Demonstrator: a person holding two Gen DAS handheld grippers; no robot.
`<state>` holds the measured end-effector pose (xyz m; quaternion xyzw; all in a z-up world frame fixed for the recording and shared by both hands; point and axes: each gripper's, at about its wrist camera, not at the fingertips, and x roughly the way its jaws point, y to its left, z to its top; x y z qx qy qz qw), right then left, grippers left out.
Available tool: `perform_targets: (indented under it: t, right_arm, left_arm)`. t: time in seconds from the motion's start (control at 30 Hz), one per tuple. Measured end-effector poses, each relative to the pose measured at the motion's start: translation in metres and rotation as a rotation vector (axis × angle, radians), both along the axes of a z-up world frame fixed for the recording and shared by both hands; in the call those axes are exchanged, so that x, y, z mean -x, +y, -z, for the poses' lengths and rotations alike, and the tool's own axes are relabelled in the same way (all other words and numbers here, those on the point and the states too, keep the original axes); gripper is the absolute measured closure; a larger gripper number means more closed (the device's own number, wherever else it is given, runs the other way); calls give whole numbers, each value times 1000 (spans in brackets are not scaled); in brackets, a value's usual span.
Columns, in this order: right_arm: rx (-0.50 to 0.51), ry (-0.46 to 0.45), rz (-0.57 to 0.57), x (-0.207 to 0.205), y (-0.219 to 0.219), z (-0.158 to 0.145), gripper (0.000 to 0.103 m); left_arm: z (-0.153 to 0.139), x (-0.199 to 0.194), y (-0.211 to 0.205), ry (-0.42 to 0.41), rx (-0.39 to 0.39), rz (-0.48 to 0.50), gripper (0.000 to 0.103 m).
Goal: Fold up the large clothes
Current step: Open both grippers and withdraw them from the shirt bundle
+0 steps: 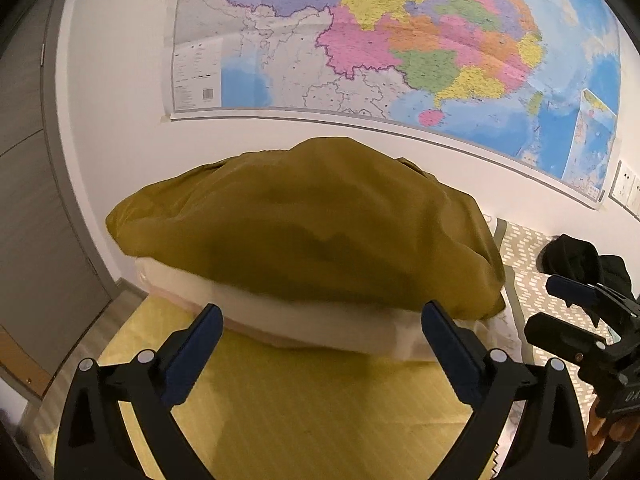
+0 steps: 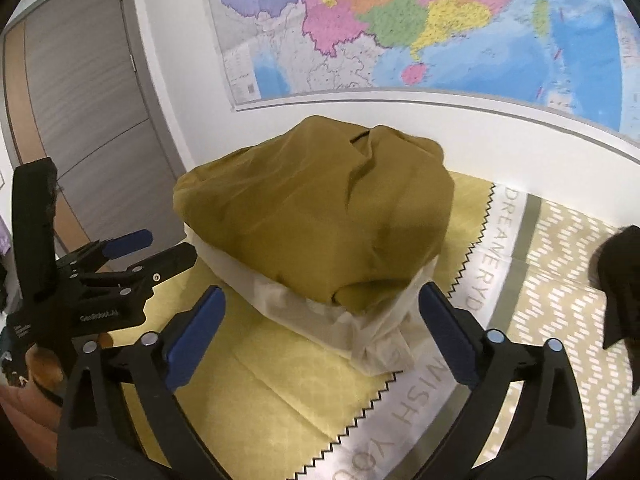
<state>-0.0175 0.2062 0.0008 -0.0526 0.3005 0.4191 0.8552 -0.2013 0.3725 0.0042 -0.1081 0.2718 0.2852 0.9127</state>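
With both the left gripper (image 1: 322,322) and right gripper (image 2: 322,304) spread empty before it, the folded olive garment (image 1: 304,224) is judged liable to spring open once unrestrained.

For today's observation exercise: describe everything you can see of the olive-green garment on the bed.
The olive-green fabric garment lies folded into a puffy, rounded bundle with soft creases. It rests on a folded white garment, on the yellow patterned bedcover, close to the white wall. Neither pair of tongs touches it.
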Motion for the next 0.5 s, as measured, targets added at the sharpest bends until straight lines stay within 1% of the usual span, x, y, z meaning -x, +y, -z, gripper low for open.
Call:
perform_targets:
  t: [0.1,0.5]
  right_arm:
    - [-1,0,4,7,-6,3,6]
    - [16,-23,1,33,-15,6,6]
  left_arm:
    - [1,2,-10,9,-10,-8,7]
    - [3,13,-31,11,13,-44,7]
